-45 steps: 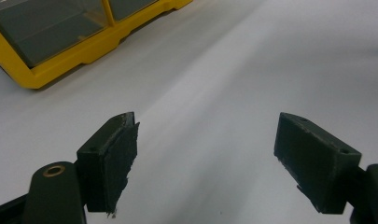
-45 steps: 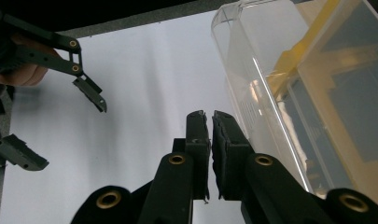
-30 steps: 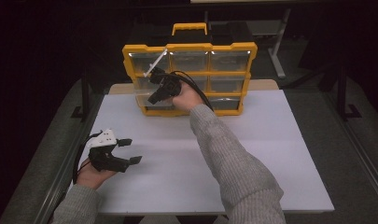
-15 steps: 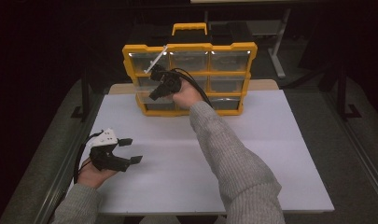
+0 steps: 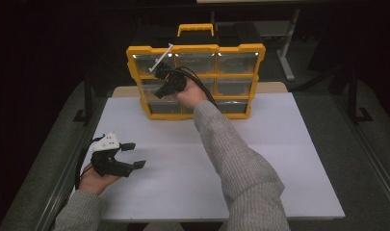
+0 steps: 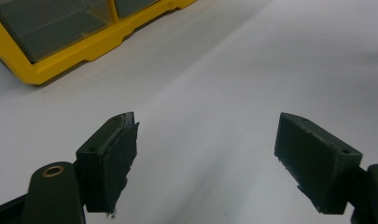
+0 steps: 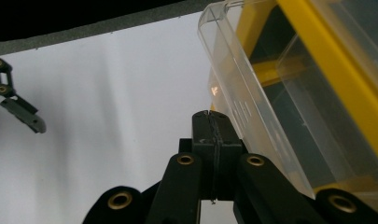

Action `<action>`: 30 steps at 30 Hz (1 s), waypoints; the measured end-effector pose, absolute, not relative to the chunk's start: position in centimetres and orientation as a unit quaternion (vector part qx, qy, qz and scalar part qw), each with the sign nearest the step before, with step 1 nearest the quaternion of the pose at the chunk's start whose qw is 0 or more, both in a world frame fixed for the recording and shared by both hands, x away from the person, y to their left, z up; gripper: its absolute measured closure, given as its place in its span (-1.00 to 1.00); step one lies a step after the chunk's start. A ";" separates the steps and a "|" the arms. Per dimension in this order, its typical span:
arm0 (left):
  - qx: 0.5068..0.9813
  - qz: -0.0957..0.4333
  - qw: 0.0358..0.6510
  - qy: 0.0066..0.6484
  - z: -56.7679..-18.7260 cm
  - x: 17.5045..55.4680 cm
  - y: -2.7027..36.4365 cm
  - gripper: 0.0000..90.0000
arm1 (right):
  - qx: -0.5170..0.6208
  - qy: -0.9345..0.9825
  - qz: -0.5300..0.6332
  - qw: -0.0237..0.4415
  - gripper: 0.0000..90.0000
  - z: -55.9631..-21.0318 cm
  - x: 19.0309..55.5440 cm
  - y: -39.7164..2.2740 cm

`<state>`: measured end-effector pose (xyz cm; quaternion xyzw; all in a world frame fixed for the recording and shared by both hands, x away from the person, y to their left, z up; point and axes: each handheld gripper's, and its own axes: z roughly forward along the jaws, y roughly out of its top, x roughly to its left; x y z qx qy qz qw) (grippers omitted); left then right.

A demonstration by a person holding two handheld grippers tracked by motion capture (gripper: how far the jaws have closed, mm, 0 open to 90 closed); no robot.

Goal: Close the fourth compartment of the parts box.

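A yellow organizer (image 5: 135, 55) with clear drawers stands at the back of the white table (image 5: 279, 159). My right gripper (image 5: 160, 79) reaches to its left column, at the middle row. In the right gripper view the right gripper (image 7: 213, 116) has its jaws pressed together, and the front edge of a clear drawer (image 7: 252, 107), pulled partly out, runs into their tips. My left gripper (image 5: 135, 155) rests low at the table's front left, open, with nothing between its pads (image 6: 114, 158).
The organizer's yellow base (image 6: 37, 70) lies off to the upper left in the left gripper view, well clear of the jaws. A black carrying handle (image 5: 196, 29) tops the organizer. Dark floor and metal frame rails surround the table.
The right gripper has edged slightly up against the organizer's front. The left gripper has stayed where it was.
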<state>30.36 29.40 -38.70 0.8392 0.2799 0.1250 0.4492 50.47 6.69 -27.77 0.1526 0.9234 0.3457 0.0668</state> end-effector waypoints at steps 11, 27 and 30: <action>0.839 0.123 0.448 0.283 -38.8 30.3 29.5 -0.54 | 0.169 0.921 0.340 0.090 0.98 -28.1 51.2 6.3; 0.838 0.125 0.449 0.283 -38.8 30.3 29.7 -0.54 | 0.171 0.920 0.337 0.107 0.98 -28.1 51.4 6.3; 0.840 0.127 0.446 0.282 -38.7 30.2 29.8 -0.54 | 0.170 0.919 0.339 0.108 0.98 -28.0 51.2 6.1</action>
